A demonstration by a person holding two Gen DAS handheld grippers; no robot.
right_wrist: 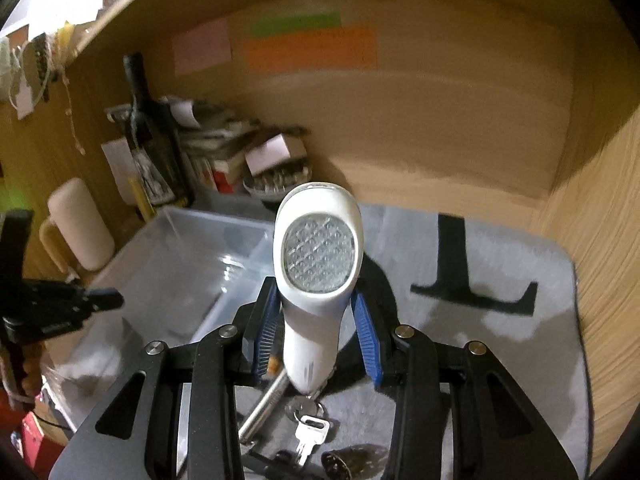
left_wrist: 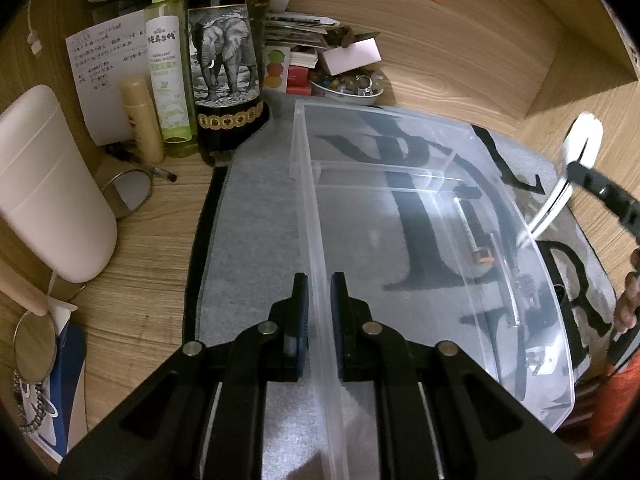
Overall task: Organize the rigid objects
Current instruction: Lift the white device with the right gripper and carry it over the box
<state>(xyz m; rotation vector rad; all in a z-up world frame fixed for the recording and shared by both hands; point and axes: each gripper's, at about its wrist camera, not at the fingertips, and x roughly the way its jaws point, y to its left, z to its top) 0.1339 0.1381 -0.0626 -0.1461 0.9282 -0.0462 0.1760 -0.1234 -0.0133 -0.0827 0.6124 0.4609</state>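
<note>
Left gripper (left_wrist: 319,296): pads clamped on the near wall of a clear bin (left_wrist: 440,168), which sits on a grey mat (left_wrist: 248,216). Right gripper (right_wrist: 316,320): closed on the handle of a white flashlight (right_wrist: 318,256), lens facing the camera, lifted above the mat beside the bin. Below the flashlight, on the mat: keys (right_wrist: 310,430) and a metal rod (right_wrist: 264,408). Behind the bin: a dark bottle (left_wrist: 226,60) and a spray bottle (left_wrist: 168,76).

Dim warm light, fisheye-bent edges, motion blur in right view.
</note>
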